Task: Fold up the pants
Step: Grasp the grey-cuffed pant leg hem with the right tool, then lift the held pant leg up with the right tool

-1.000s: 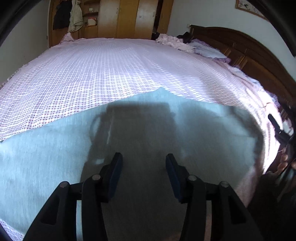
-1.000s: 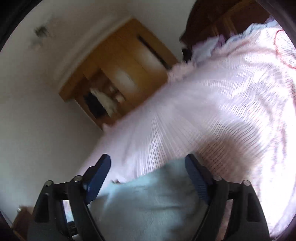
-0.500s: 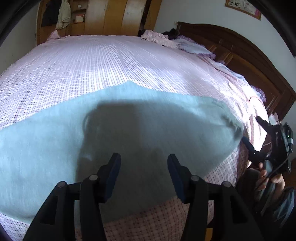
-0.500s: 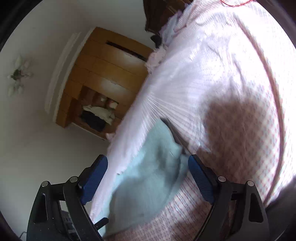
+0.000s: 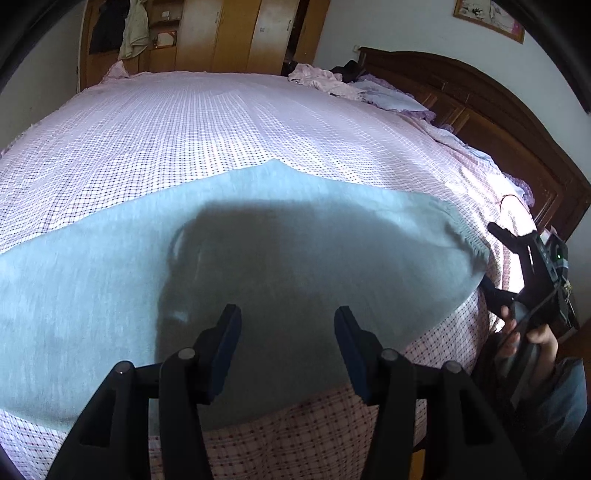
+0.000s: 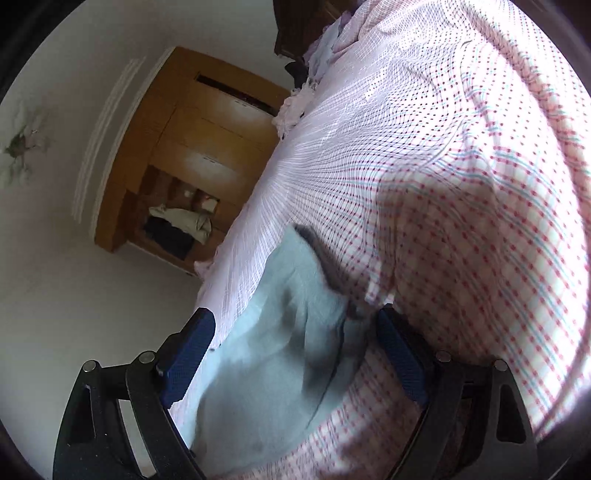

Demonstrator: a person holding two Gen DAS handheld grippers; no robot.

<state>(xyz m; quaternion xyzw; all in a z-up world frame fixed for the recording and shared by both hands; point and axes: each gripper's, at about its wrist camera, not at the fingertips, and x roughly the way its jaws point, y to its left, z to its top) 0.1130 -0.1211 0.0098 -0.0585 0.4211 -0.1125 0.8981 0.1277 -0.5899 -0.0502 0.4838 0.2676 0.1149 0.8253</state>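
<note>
The light blue-grey pants (image 5: 258, 258) lie spread flat on the pink checked bedsheet (image 5: 221, 122), near the front edge of the bed, with the waistband end (image 5: 465, 236) toward the right side of the left wrist view. The left gripper (image 5: 287, 325) hangs above the middle of the garment, angled downward; its blue pads (image 5: 229, 343) stand partly apart, with nothing clamped between them, and its shadow falls on the fabric below. The right gripper (image 6: 295, 343) is rolled sideways at the waistband end of the pants (image 6: 280, 332), jaws spread wide. The fabric lies in line with the gap between the fingers, but neither pad (image 6: 188, 350) presses on it; nothing is gripped. In the left wrist view the right gripper (image 5: 498, 266) appears at the right edge, just beside the waistband, carried by a hand (image 5: 535, 336). A dark wooden headboard (image 5: 480, 110) runs along the right side of the bed, crumpled clothes (image 5: 325, 79) lie at the far corner, and a wooden wardrobe (image 5: 207, 33) stands beyond the bed.
</note>
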